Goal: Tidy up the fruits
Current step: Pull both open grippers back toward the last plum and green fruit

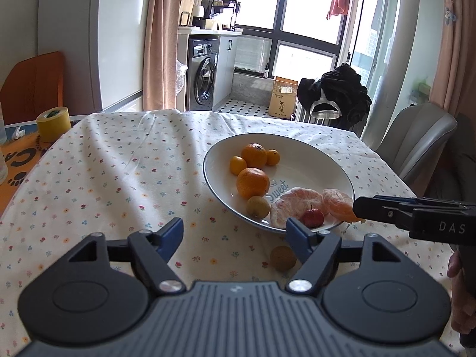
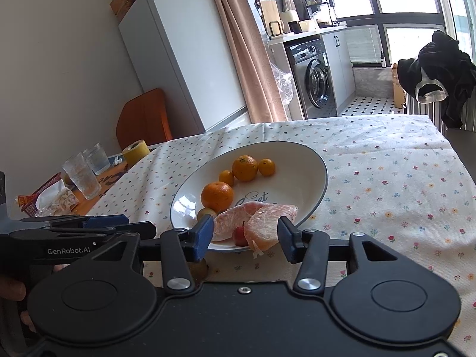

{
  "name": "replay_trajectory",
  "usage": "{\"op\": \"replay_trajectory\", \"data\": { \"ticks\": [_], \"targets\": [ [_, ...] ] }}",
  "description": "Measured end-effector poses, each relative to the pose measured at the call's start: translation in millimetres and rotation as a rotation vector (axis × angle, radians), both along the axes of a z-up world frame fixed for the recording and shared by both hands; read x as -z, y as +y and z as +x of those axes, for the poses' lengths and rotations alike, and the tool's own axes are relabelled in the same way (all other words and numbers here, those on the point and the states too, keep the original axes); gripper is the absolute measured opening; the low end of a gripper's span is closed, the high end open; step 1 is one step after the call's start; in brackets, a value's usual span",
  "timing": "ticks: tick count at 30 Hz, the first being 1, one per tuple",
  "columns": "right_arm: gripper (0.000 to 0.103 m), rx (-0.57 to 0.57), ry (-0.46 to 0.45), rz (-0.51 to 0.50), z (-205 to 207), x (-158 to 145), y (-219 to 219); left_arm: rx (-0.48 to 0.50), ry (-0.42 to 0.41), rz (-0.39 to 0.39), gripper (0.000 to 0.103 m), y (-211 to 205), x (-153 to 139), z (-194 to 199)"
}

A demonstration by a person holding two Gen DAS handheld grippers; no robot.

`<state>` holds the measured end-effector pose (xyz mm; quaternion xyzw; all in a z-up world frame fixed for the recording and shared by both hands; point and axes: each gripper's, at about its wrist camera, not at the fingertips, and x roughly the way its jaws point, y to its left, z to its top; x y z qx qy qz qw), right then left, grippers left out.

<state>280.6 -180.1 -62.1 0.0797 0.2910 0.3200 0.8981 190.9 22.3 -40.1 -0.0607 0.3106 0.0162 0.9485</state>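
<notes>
In the left wrist view, the left gripper (image 1: pixel 233 235) hovers level and wide apart at lower centre, holding nothing; a brown fruit (image 1: pixel 283 257) lies on the surface beside the plate (image 1: pixel 315 145). In the right wrist view, the right gripper (image 2: pixel 244 235) spreads around a peeled segment (image 2: pixel 267 226) on the plate rim at centre.

Daylight is pouring through the tall dark-framed windows (image 1: pixel 300 9) and falling across the flowered tablecloth (image 1: pixel 119 172). Pinkish curtains (image 1: pixel 162 38) are hanging beside a white refrigerator (image 2: pixel 178 53). A silver washing machine (image 1: pixel 203 74) is sitting under a white counter (image 1: pixel 209 31), on black-and-white tiled floor (image 1: pixel 247 107). A cardboard box (image 1: pixel 282 98) is standing by the window. Dark clothing (image 1: pixel 336 89) is draping over what is possibly a radiator. An orange chair (image 2: pixel 144 117) is standing by the white wall (image 2: pixel 59 44), a grey chair (image 1: pixel 416 136) opposite.
</notes>
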Motion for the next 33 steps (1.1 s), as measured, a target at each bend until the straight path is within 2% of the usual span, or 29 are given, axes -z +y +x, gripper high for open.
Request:
{"op": "replay_trajectory", "data": {
  "ticks": [4, 9, 14, 18, 22, 28, 33],
  "targets": [
    [0.056, -0.004, -0.015, -0.003, -7.7, -1.8, 1.6, -0.021, -0.003, -0.008, 0.079, 1.8, -1.4, -7.2],
    [0.061, -0.005, -0.047, -0.015, -18.0, -4.0, 2.1, -0.035, -0.036, -0.023, 0.091, 5.2, -2.5, -17.8],
    [0.078, 0.0, -0.061, -0.02, -25.3, -4.3, 2.2, -0.047, -0.047, -0.057, 0.093, 14.7, -1.5, -27.4],
    [0.086, -0.025, -0.058, -0.02, -31.2, -3.6, 3.5, -0.054, -0.055, -0.079, 0.094, 21.9, 0.6, -34.0],
    [0.103, -0.037, -0.073, -0.038, -37.8, -3.0, 7.5, -0.062, -0.063, -0.08, 0.094, 26.9, 2.6, -39.6],
    [0.103, -0.057, -0.073, -0.041, -42.7, -0.2, 10.5, -0.03, -0.045, -0.09, 0.094, 28.8, 5.4, -43.6],
    [0.103, -0.08, -0.056, -0.068, -43.8, 5.1, 15.5, 0.005, -0.039, -0.041, 0.094, 21.8, 6.7, -46.4]
  ]
}}
